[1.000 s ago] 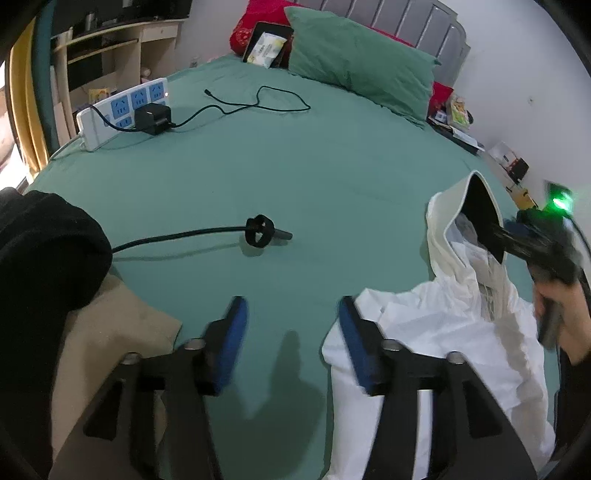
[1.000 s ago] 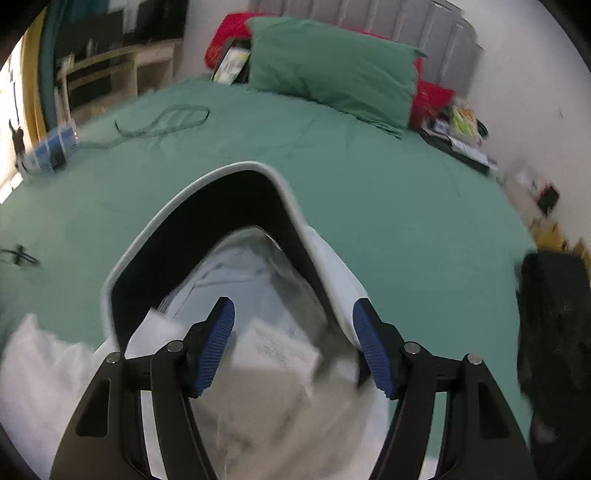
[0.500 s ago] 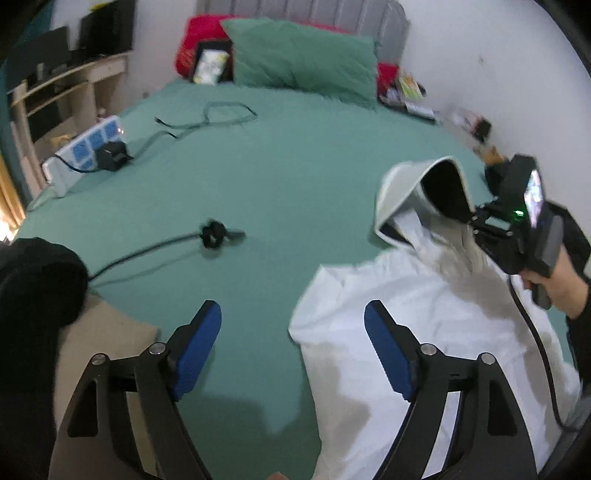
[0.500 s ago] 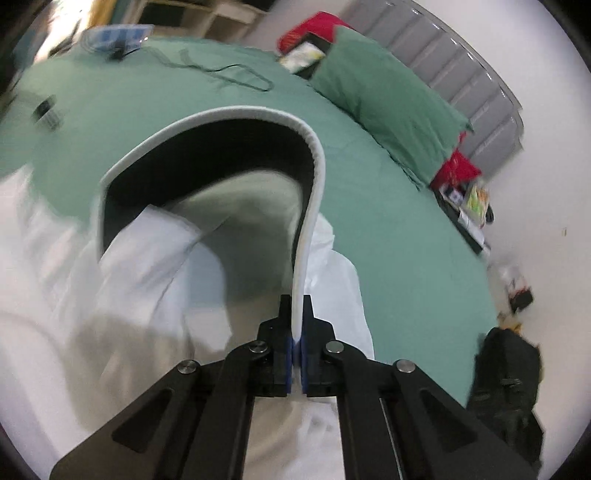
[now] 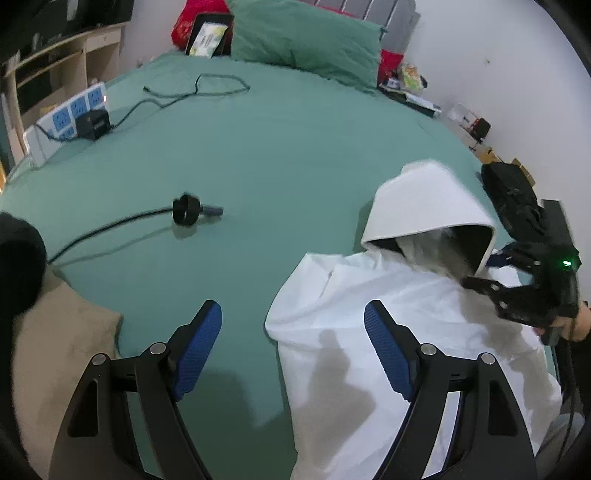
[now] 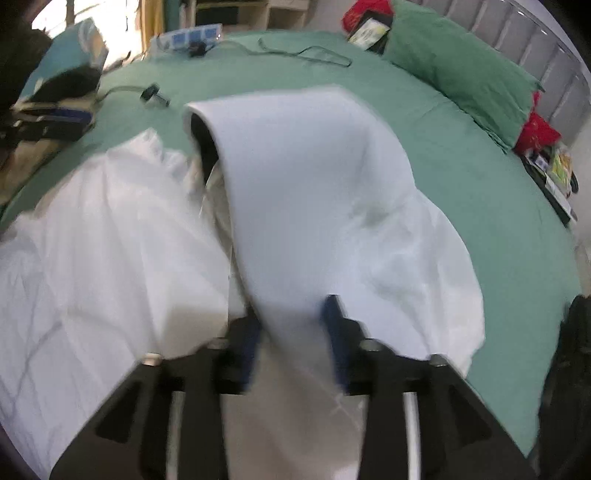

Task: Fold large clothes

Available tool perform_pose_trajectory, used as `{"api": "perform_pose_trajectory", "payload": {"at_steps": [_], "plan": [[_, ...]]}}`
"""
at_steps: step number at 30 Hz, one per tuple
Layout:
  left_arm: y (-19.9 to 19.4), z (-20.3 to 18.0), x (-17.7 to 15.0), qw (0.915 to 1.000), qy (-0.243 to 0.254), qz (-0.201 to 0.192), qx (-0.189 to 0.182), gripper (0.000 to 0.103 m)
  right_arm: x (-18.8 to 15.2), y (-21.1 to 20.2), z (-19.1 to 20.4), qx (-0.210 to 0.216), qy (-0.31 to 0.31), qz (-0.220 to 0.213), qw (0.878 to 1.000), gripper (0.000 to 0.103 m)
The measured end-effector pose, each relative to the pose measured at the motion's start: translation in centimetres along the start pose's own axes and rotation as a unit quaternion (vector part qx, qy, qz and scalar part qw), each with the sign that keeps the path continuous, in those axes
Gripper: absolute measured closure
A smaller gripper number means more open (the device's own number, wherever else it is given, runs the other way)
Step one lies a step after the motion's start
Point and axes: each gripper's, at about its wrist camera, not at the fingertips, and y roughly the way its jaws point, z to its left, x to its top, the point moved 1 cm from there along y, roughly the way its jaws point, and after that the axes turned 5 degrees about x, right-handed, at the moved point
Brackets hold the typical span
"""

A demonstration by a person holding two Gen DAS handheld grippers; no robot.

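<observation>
A white hooded jacket [image 5: 388, 314] lies on the green bed sheet [image 5: 277, 147], its hood [image 5: 424, 199] standing up with the dark lining facing the near side. My left gripper [image 5: 291, 314] hovers open and wide over the jacket's left shoulder edge, nothing between its blue pads. My right gripper [image 5: 484, 273] is at the hood's rim on the right. In the right wrist view the hood [image 6: 306, 166] drapes down between the right gripper [image 6: 293, 314] jaws, which are opening; the picture is blurred. The jacket body [image 6: 92, 240] spreads to the left.
A black cable with a plug [image 5: 188, 210] lies mid-bed, and a power strip [image 5: 70, 114] with a charger sits at the far left. A green pillow [image 5: 303, 33] is at the headboard. A beige garment [image 5: 55, 350] and dark cloth [image 5: 18, 266] lie near left; a black bag [image 5: 513, 192] sits right.
My left jaws spread wider. My right gripper shut on the hood's rim, swung it over so its white outside now faces up, and its jaws have parted again.
</observation>
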Motion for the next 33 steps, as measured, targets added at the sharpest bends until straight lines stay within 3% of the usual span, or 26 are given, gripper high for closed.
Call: {"api": "perform_pose_trajectory", "payload": {"at_steps": [2, 4, 10, 13, 15, 18, 22, 27, 30, 33], "plan": [[0.4, 0.0, -0.2, 1.0000, -0.003, 0.006, -0.001, 0.021, 0.0, -2.2, 0.4, -0.003, -0.019, -0.017, 1.000, 0.036], [0.5, 0.1, -0.2, 1.0000, -0.006, 0.005, -0.005, 0.020, 0.5, -4.2, -0.2, -0.004, -0.019, -0.037, 0.999, 0.028], [0.1, 0.8, 0.2, 0.9998, -0.014, -0.012, -0.008, 0.021, 2.7, -9.7, -4.8, 0.020, 0.052, -0.120, 0.991, 0.022], [0.1, 1.3, 0.5, 0.9994, -0.027, -0.017, -0.010, 0.021, 4.7, -10.5, -9.5, 0.017, 0.121, -0.175, 0.977, 0.017], [0.0, 1.6, 0.7, 0.9991, -0.033, -0.023, -0.008, 0.020, 6.2, -9.5, -11.9, 0.003, 0.168, -0.186, 0.968, 0.014], [0.3, 2.0, 0.7, 0.9994, -0.025, -0.024, 0.006, 0.020, 8.4, -6.5, -14.4, -0.017, 0.211, -0.170, 0.962, 0.014], [1.0, 2.6, 0.6, 0.9994, -0.026, -0.014, 0.016, 0.020, 9.3, -2.0, -15.5, 0.039, 0.251, -0.151, 0.955, 0.014], [1.4, 1.8, 0.2, 0.9999, -0.007, -0.008, 0.013, 0.020, 10.6, 3.8, -12.4, 0.093, 0.181, -0.068, 0.977, 0.014], [1.5, 1.3, -0.1, 0.9999, 0.004, -0.004, 0.015, 0.020, 10.2, 5.6, -9.9, 0.140, 0.131, -0.019, 0.981, 0.014], [1.5, 1.3, -0.1, 0.9999, 0.001, -0.004, 0.013, 0.020, 9.4, 6.7, -7.9, 0.135, 0.078, 0.026, 0.987, 0.014]]}}
